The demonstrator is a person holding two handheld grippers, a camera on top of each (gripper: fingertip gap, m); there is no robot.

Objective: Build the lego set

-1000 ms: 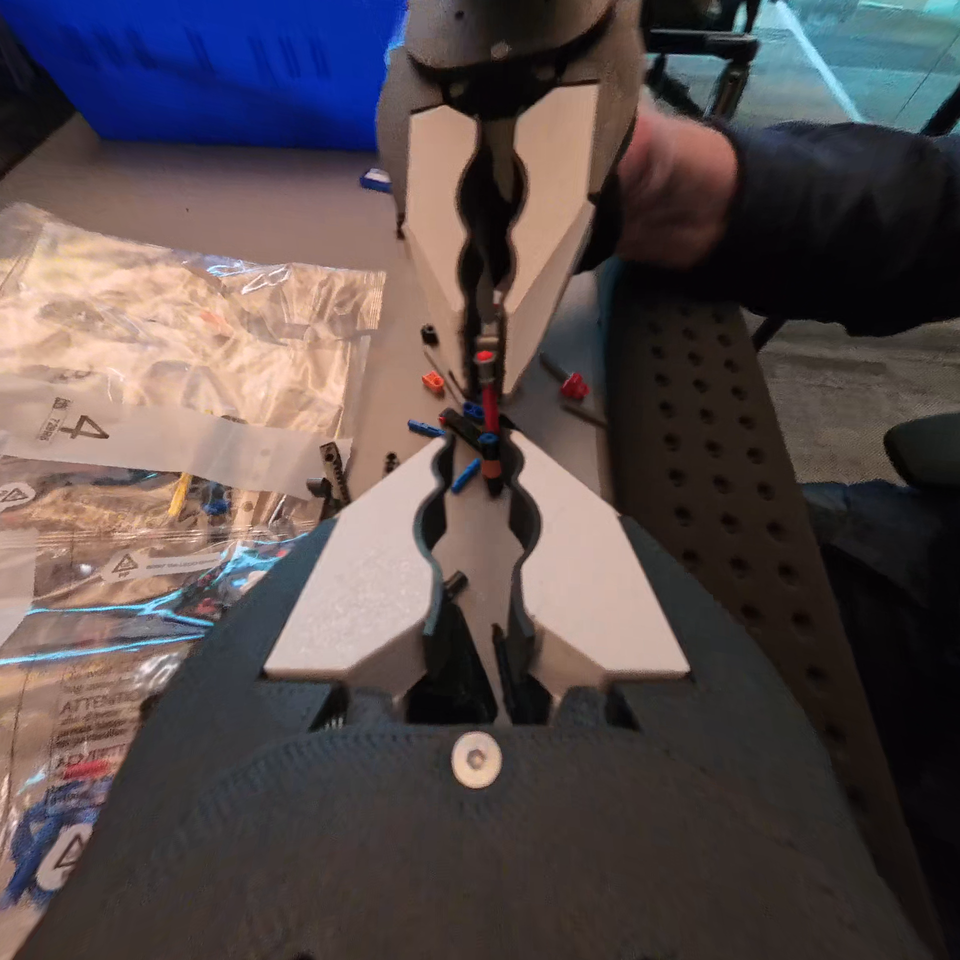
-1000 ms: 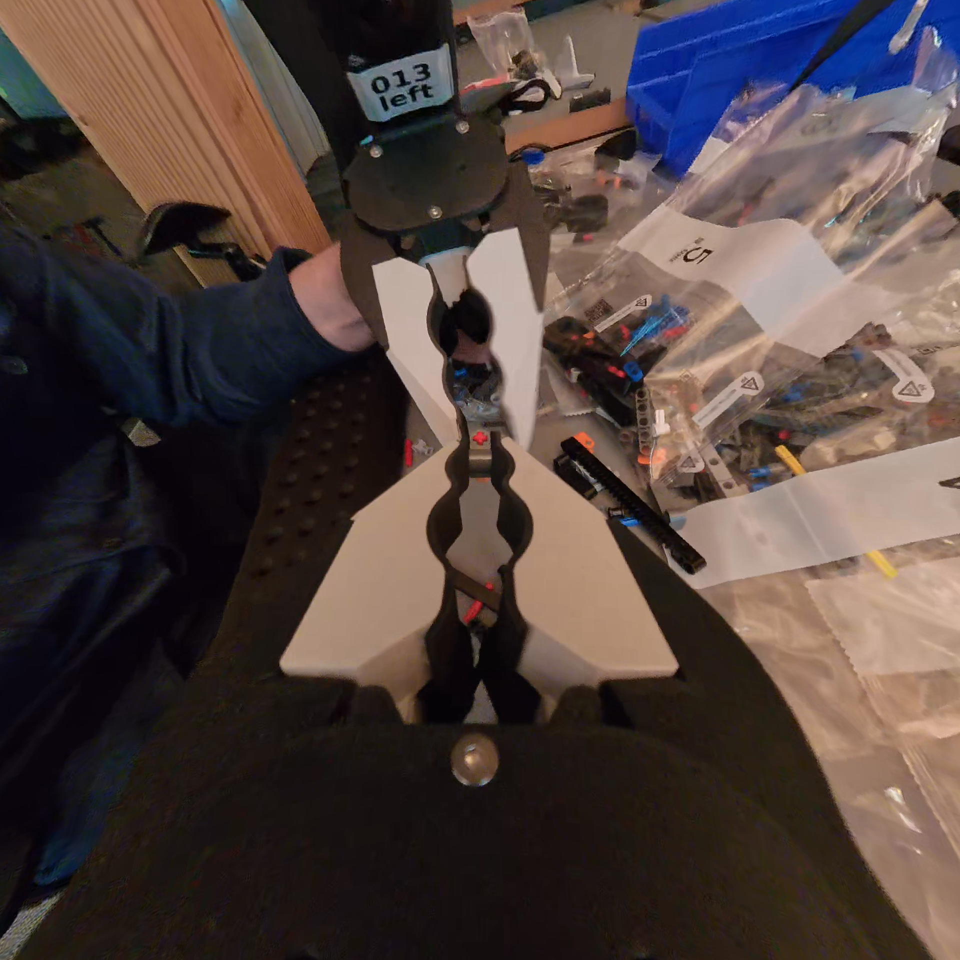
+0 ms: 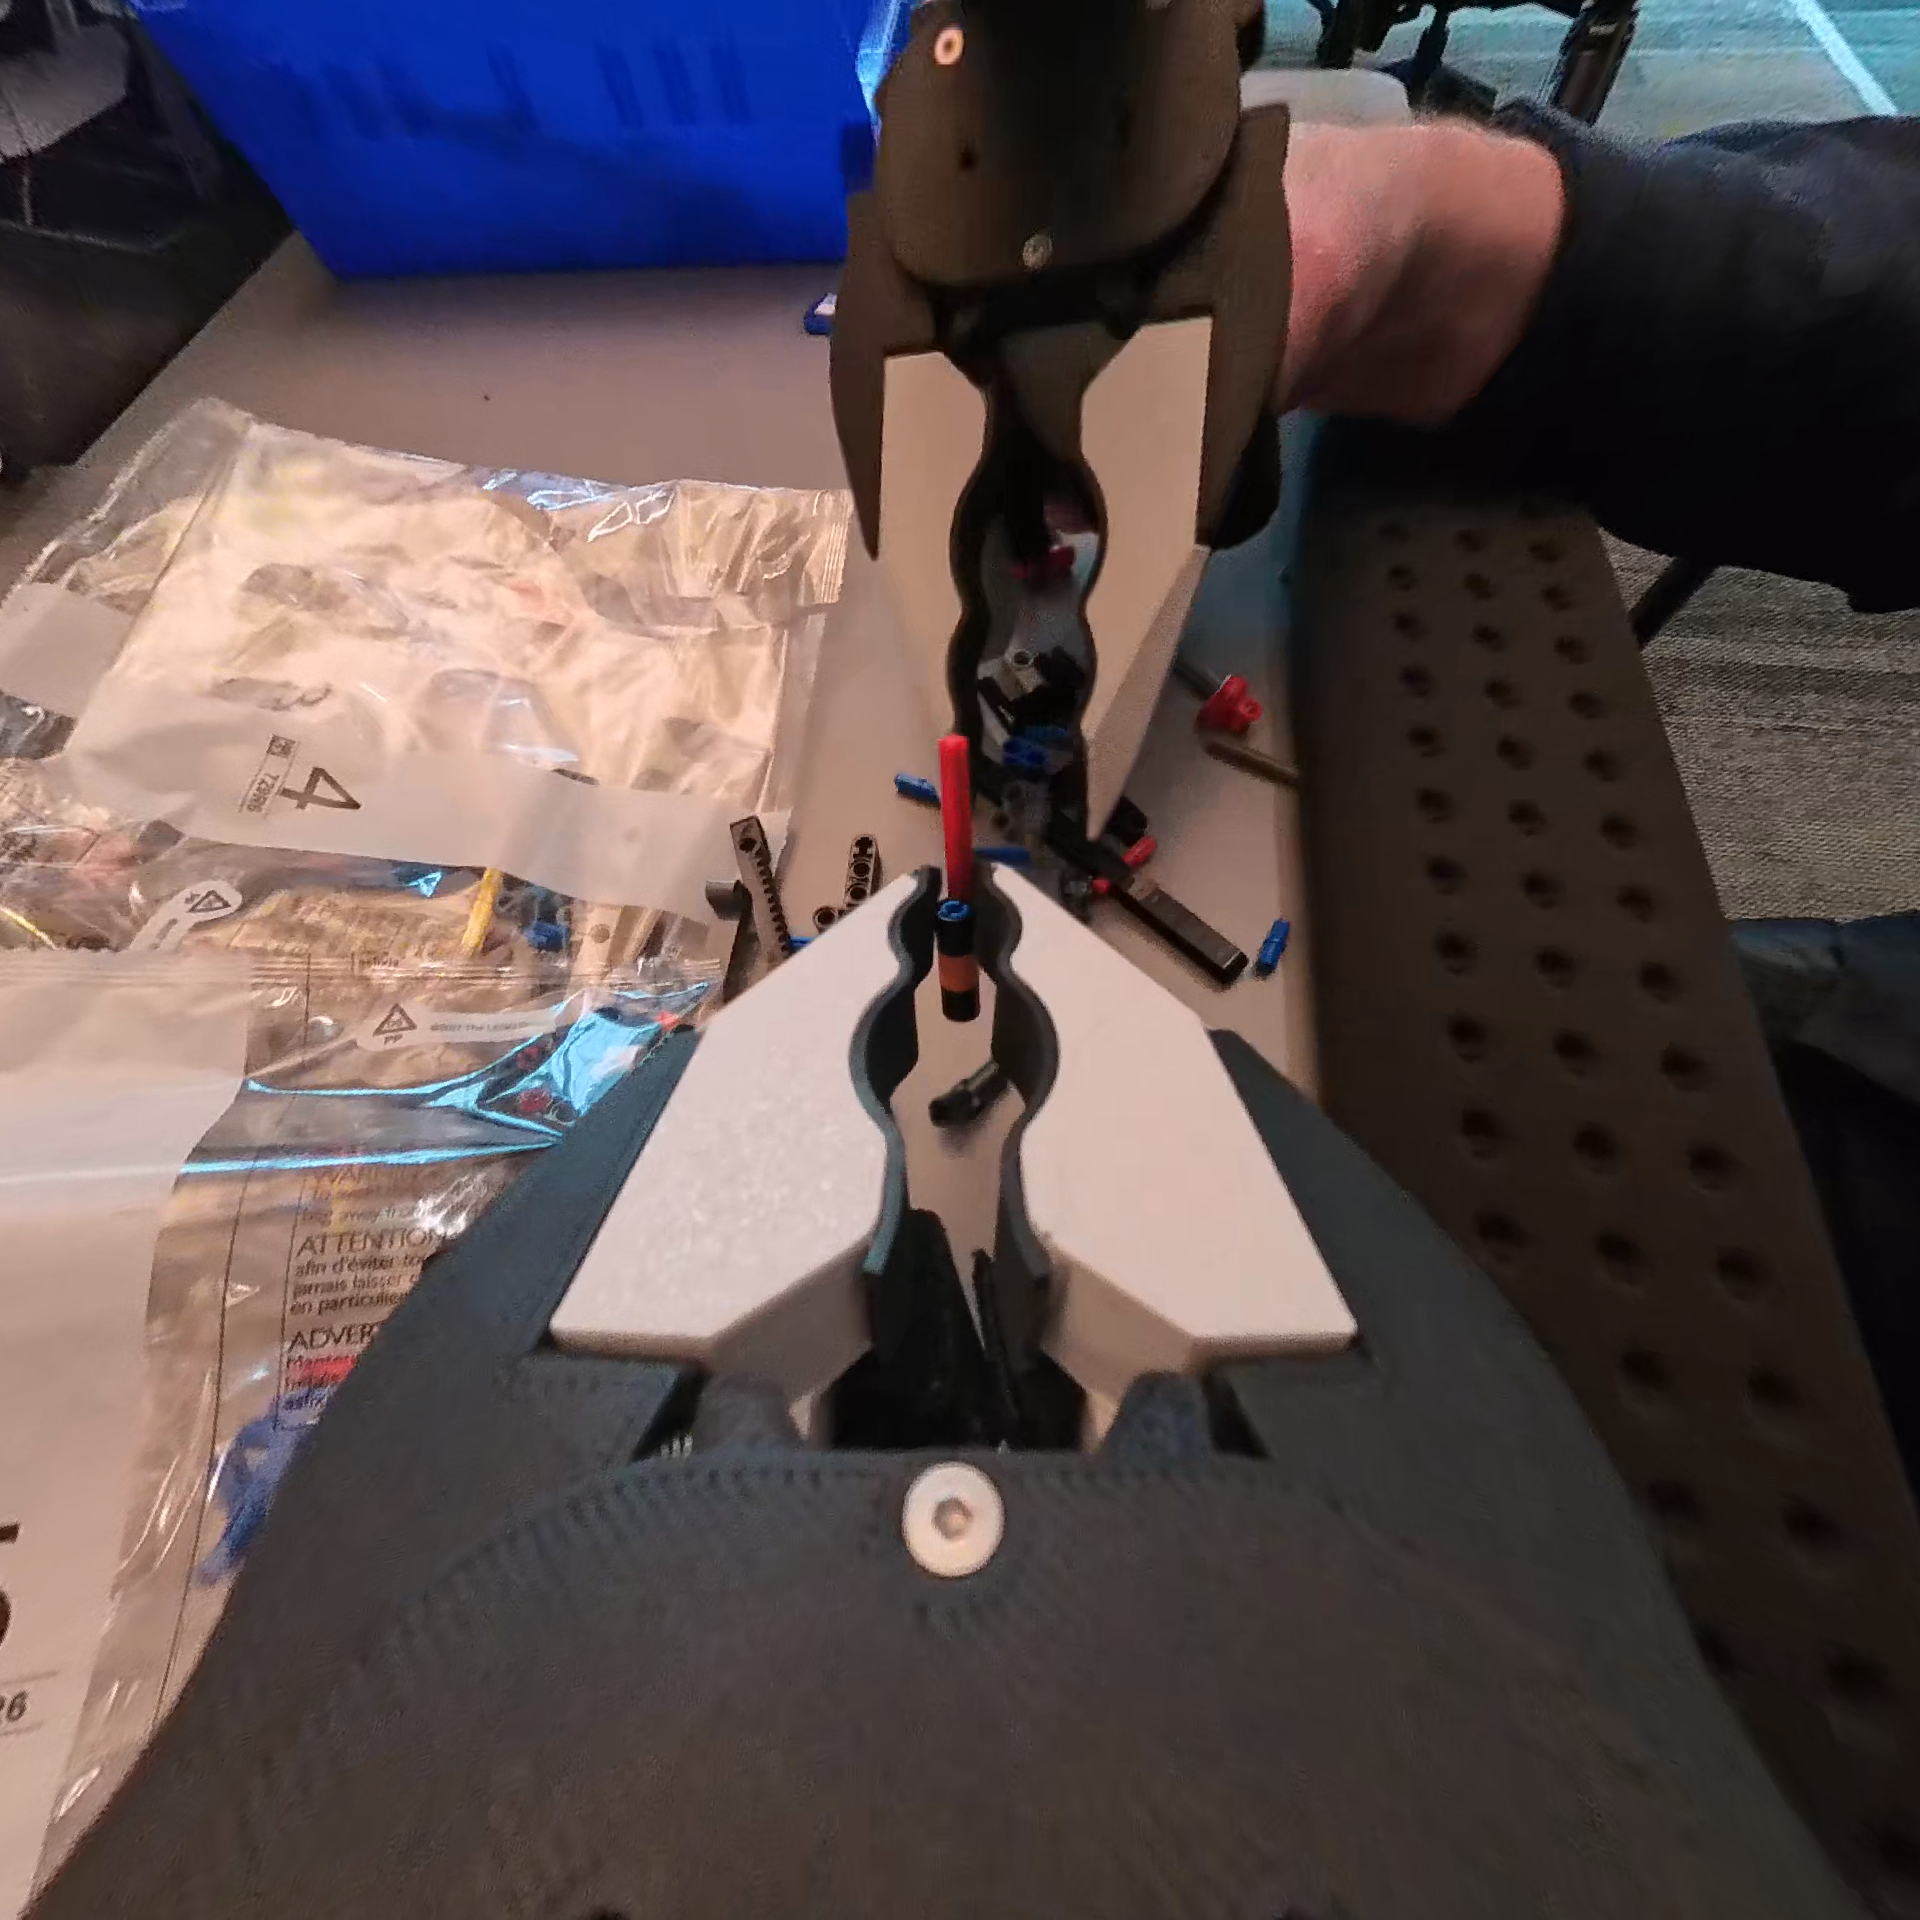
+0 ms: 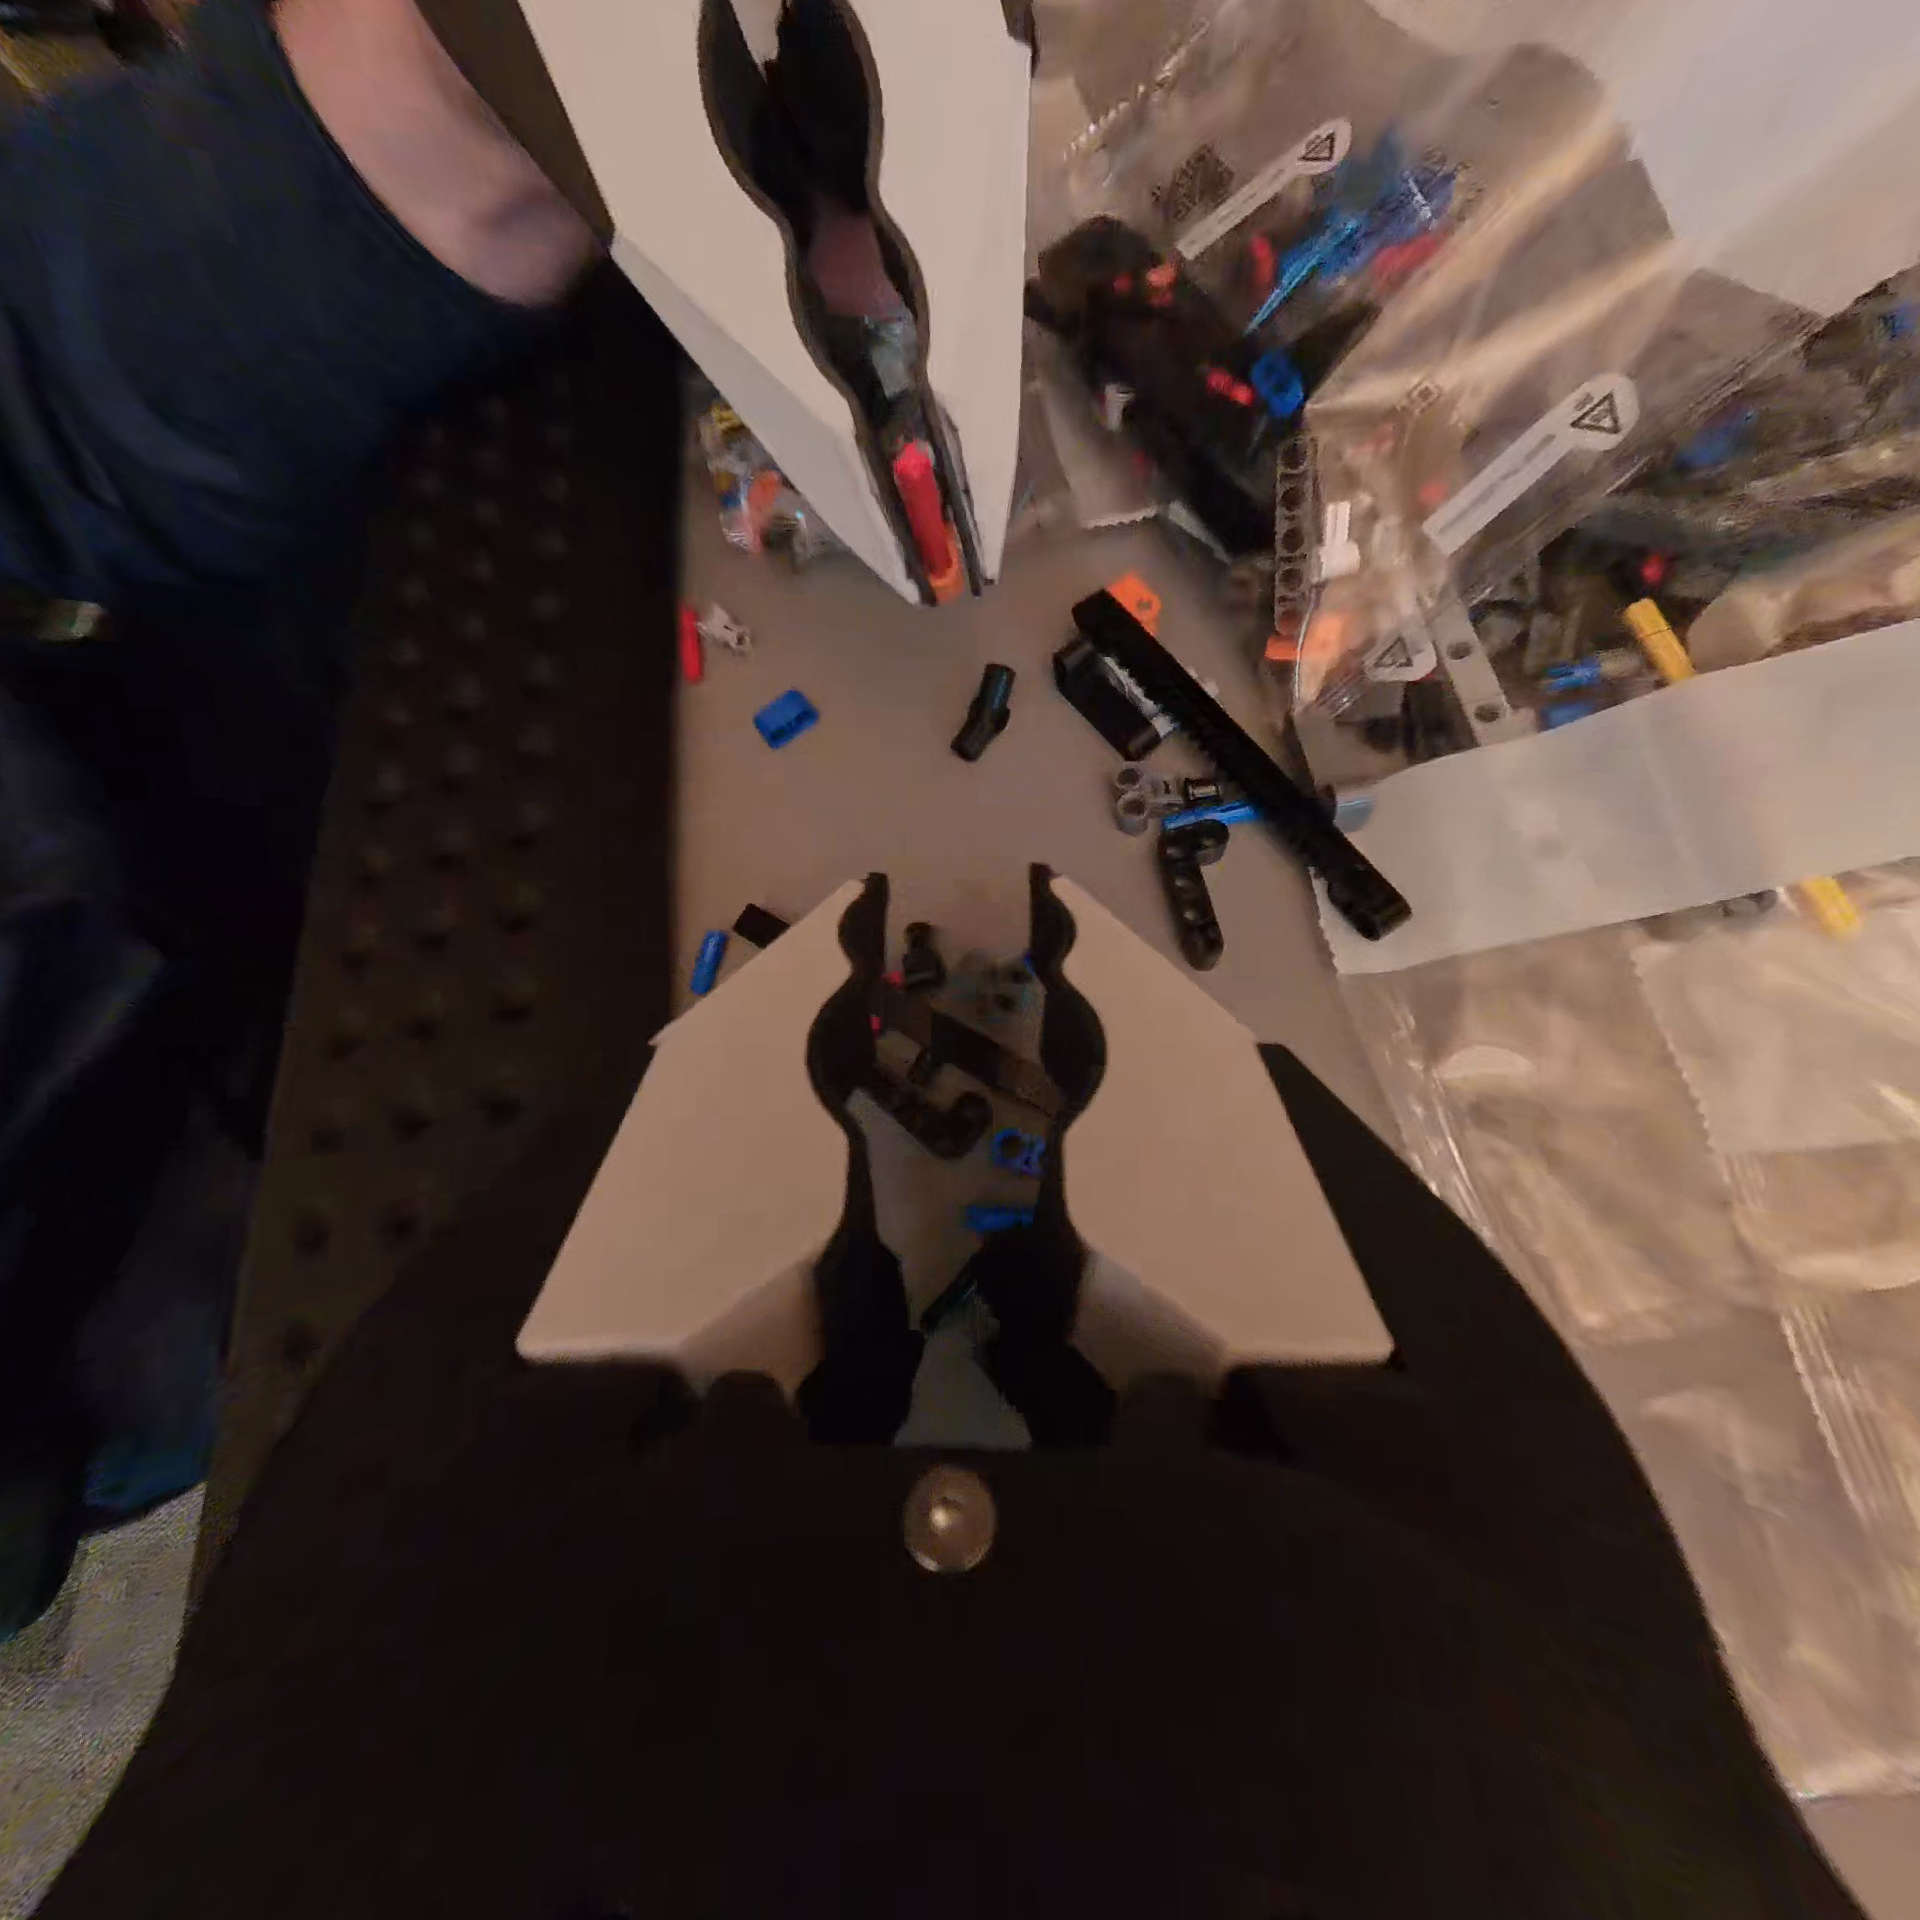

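Left gripper (image 3: 954,891) is clamping a red axle (image 3: 954,808) with black-and-orange bushes, standing upright above the grey table (image 3: 582,395). Right gripper (image 4: 954,883) is sitting jaws apart, holding nothing, over loose lego pieces (image 4: 1143,790) beside the parts bags (image 4: 1558,436).

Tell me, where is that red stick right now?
The red axle is pinched upright in the left gripper, with blue, black and orange sleeves below it. In the right wrist view it shows at the far gripper's tips, above the loose pieces.
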